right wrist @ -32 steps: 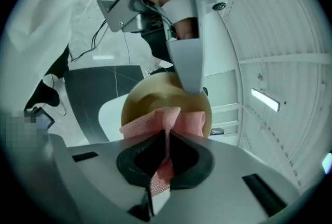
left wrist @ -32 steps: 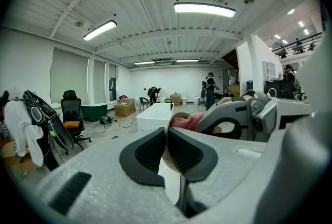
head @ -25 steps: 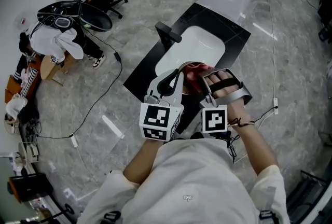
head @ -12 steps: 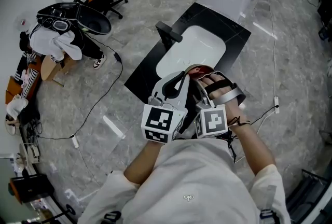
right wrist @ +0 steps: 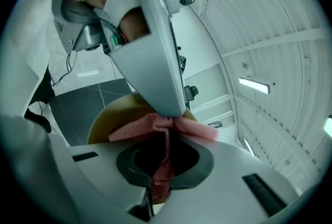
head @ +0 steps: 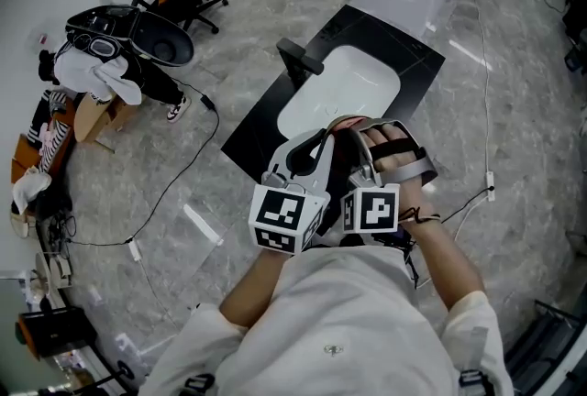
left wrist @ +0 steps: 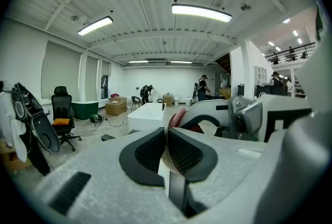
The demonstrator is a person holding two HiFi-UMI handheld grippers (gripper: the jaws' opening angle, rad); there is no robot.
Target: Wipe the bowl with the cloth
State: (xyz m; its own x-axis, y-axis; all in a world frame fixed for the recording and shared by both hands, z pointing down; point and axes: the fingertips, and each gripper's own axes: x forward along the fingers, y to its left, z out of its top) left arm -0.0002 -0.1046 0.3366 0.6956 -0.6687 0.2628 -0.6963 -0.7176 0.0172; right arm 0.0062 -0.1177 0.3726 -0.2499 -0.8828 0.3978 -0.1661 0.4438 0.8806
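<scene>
Head view: from above person, steeply down, onto left gripper, right gripper, floor.
Left gripper view: close along own jaws, near level across hall.
Right gripper view: close, rolled sideways.
Both share bowl, cloth.

pink cloth in a bunch against the tan bowl

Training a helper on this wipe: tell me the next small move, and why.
Probably sweep the right tongs sideways along the bowl wall. They are shut on the cloth, which lies bunched against the bowl, and the left tongs pinch the rim, so it looks steady enough to rub.
</scene>
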